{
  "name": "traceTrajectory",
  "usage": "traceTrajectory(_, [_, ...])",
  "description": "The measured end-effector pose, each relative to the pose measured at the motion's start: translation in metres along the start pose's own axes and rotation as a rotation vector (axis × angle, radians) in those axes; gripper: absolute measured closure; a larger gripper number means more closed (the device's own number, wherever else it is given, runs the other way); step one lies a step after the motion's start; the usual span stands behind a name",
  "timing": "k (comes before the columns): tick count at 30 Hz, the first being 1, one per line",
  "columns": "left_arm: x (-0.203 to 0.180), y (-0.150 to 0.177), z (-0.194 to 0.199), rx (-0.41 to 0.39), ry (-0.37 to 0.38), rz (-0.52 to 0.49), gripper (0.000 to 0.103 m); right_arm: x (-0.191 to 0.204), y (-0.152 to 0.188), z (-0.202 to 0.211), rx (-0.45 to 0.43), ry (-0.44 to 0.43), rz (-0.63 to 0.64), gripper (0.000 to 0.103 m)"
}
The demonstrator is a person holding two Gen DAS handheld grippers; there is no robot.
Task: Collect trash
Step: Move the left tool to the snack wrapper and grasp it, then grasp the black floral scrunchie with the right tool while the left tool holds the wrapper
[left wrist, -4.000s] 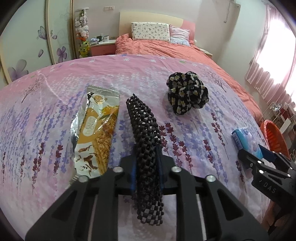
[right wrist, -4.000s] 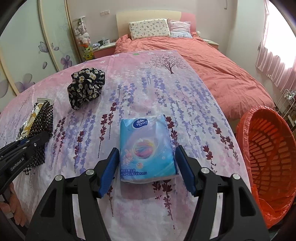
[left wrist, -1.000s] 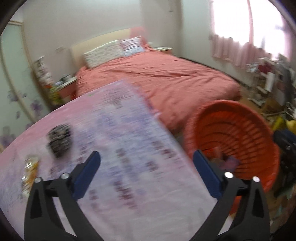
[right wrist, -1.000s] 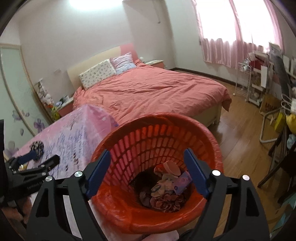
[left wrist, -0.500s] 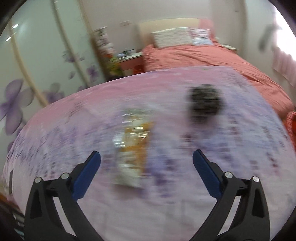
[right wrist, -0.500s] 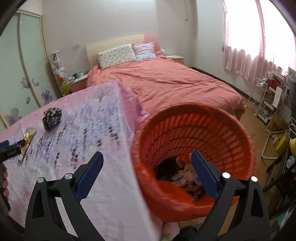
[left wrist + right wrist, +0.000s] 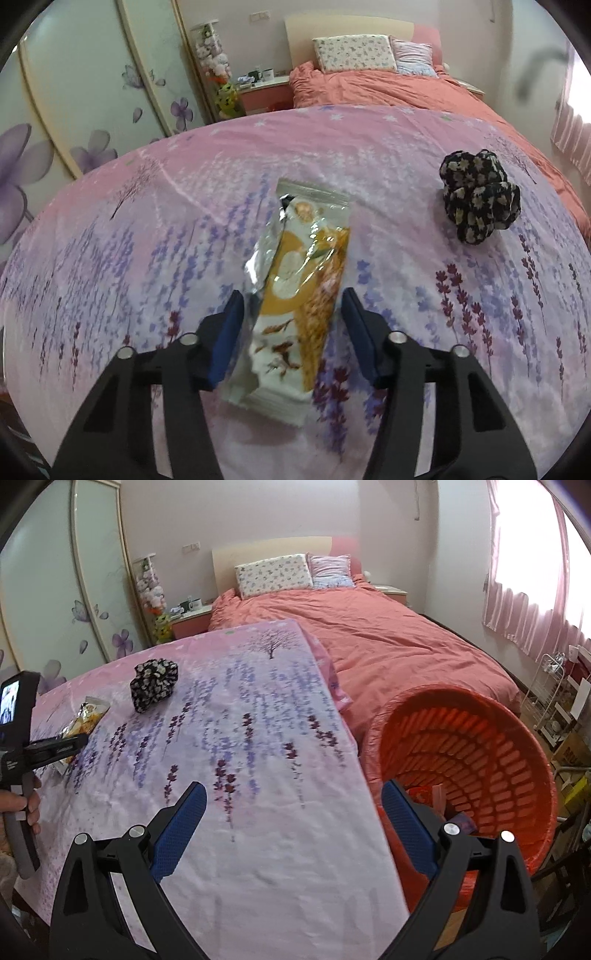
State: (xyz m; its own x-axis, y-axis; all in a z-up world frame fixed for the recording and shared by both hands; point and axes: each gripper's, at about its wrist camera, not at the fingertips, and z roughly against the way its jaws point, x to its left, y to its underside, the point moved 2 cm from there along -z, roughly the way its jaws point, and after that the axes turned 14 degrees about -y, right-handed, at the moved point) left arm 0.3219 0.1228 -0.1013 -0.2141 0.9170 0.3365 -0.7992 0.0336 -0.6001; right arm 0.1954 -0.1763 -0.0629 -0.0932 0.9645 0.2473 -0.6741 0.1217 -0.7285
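A snack wrapper (image 7: 299, 295), silver with orange and white print, lies flat on the pink lavender-print tablecloth (image 7: 147, 240). My left gripper (image 7: 291, 325) is open, its blue pads on either side of the wrapper's near half, not closed on it. The wrapper also shows far left in the right wrist view (image 7: 86, 716), with the left gripper (image 7: 55, 749) over it. My right gripper (image 7: 291, 823) is open and empty above the table's right edge, beside the orange basket (image 7: 480, 738), which holds some trash.
A black floral scrunchie (image 7: 478, 201) lies on the cloth to the right of the wrapper, also seen in the right wrist view (image 7: 155, 683). A bed with a salmon cover (image 7: 388, 638) stands behind the table. The basket stands on the floor at the table's right edge.
My left gripper swung from the basket back to the table and now straddles the snack wrapper, jaws narrower. My right gripper has turned from over the basket towards the table, still open.
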Motion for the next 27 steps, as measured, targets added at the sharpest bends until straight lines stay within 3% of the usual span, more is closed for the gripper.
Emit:
traceTrajectory(3, [0.000, -0.004, -0.004, 0.010, -0.009, 0.011, 0.060, 0.006, 0.000, -0.004, 0.012, -0.011, -0.001, 0.008])
traceTrajectory(9, [0.039, 0.004, -0.016, 0.002, -0.071, 0.031, 0.060, 0.020, 0.002, -0.015, 0.035, -0.049, 0.019, 0.008])
traceTrajectory(12, [0.048, 0.007, -0.018, 0.002, -0.037, 0.060, 0.059, 0.030, 0.001, -0.027, 0.056, -0.072, 0.025, 0.008])
traceTrajectory(16, [0.047, 0.006, -0.019, 0.001, -0.046, 0.053, 0.059, 0.050, -0.007, -0.046, 0.069, -0.107, 0.040, 0.008])
traceTrajectory(27, [0.065, 0.008, -0.028, 0.031, 0.042, 0.128, 0.056, 0.113, -0.065, -0.122, 0.064, -0.181, 0.038, 0.010])
